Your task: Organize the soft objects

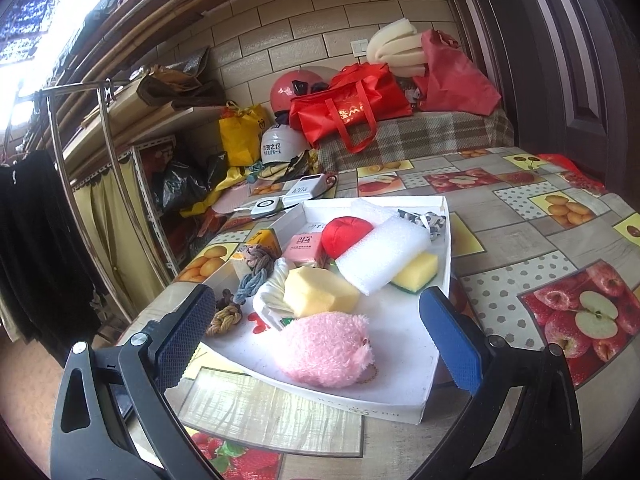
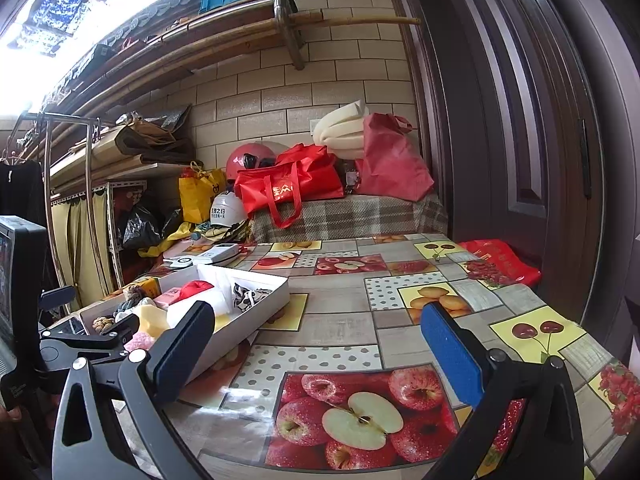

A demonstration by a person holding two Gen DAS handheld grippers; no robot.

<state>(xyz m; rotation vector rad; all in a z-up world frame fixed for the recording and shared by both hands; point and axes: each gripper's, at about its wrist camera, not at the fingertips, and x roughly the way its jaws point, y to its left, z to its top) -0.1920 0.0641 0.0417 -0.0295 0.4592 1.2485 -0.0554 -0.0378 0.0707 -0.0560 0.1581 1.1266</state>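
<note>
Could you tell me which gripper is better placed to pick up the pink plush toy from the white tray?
Left. The left gripper is open with the pink plush toy between its fingers, over the white tray. The right gripper faces bare tablecloth.

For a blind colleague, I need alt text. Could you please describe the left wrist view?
An open left gripper hovers over a white tray of soft items on a fruit-print tablecloth. Nearest is a pink plush; behind it lie a yellow sponge, white foam, a red cushion and knotted ropes.
</note>
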